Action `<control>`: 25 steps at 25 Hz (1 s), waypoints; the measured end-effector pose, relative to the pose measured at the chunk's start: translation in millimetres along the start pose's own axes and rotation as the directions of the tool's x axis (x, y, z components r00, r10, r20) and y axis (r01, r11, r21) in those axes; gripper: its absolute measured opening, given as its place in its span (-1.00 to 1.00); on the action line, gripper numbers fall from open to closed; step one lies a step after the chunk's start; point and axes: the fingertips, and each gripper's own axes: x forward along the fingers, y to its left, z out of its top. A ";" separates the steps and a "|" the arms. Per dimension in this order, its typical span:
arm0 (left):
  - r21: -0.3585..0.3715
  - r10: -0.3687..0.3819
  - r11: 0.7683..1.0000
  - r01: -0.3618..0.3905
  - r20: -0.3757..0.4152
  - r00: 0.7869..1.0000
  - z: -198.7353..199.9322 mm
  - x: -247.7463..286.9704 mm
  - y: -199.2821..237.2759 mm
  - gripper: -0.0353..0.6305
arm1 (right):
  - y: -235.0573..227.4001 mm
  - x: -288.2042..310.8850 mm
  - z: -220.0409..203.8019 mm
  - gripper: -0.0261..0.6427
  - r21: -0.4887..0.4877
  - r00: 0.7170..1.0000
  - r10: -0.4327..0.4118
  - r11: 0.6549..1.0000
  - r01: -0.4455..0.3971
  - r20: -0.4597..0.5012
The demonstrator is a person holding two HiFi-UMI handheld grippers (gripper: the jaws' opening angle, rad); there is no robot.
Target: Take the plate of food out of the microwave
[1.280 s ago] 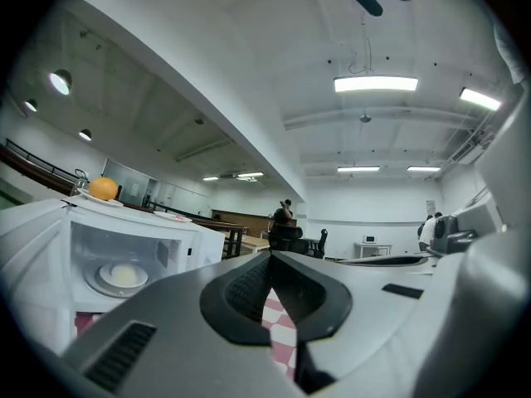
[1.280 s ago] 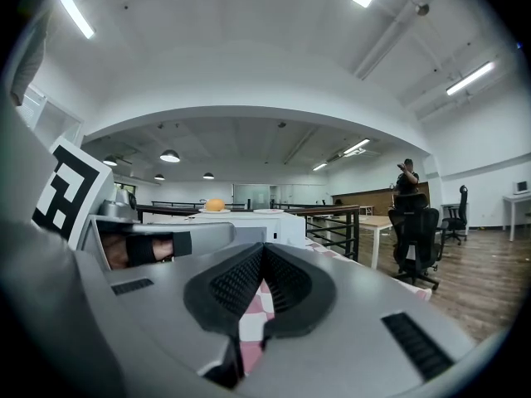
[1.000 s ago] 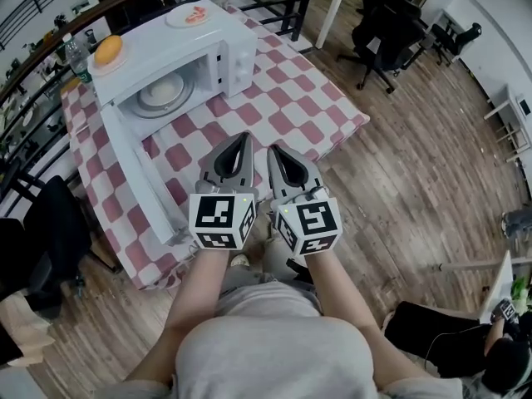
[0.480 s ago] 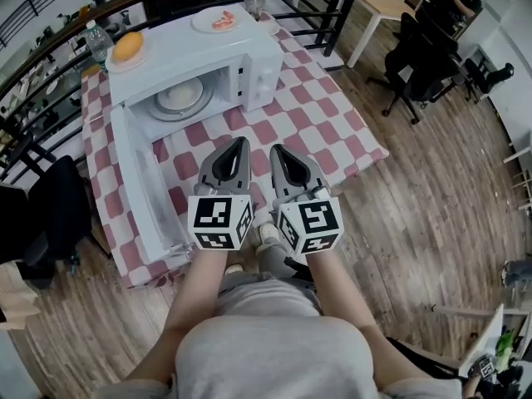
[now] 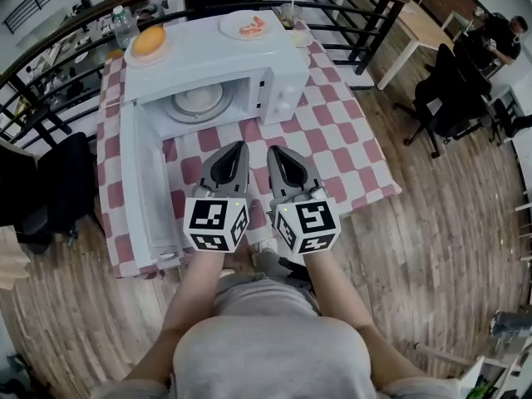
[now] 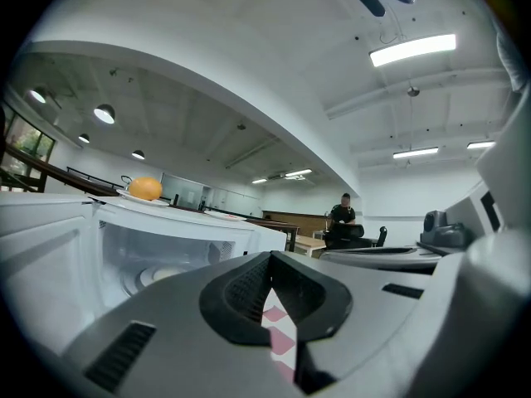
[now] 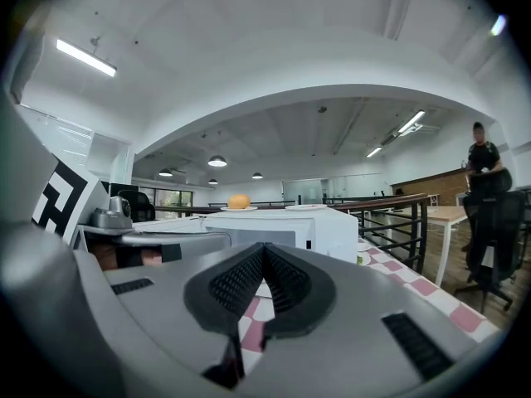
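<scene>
Found the left tool (image 5: 239, 146) closed jaw to jaw and empty, held roughly level just beside the right tool (image 5: 273, 150), likewise closed on nothing. Confirmed this in both gripper views, with only the cloth-covered worktop (image 5: 341, 144) showing beyond the meeting jaws. Located both tools, in the head view, over the near part of that worktop, short of the microwave (image 5: 224, 56) and touching nothing. Noted the door (image 5: 140, 185) already swung wide open toward the left of the head view, leaving the cavity free to reach. Located the plate of food (image 5: 198, 100) inside the cavity on the turntable, well apart from either tool. Noted farther back, on the microwave roof, an orange (image 5: 150, 40) and a second plate (image 5: 248, 27) carrying reddish food; judged both unrelated to the job. Judged the task at an early stage. Counted door opening as complete. Counted reaching in, opening a tool, gripping the plate rim, withdrawing it level and setting it down as outstanding.
</scene>
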 end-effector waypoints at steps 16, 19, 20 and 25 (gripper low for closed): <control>-0.001 0.175 0.985 -0.175 -0.026 0.984 -10.6 34.3 21.2 -0.89 | -25.0 44.5 -11.2 -0.85 0.018 0.977 0.211 0.978 -0.210 -0.022; -0.009 0.220 0.975 -0.220 -0.026 0.975 -11.3 36.6 27.3 -0.89 | -25.4 51.6 -12.6 -0.85 0.012 0.967 0.255 0.967 -0.254 -0.032; -0.018 0.234 0.972 -0.235 -0.025 0.972 -11.6 37.5 29.7 -0.89 | -25.4 53.7 -12.9 -0.85 0.012 0.963 0.269 0.963 -0.269 -0.035; -0.074 0.302 0.950 -0.304 -0.034 0.953 -17.7 41.2 45.7 -0.89 | -21.9 64.0 -16.6 -0.85 0.007 0.941 0.335 0.942 -0.336 -0.046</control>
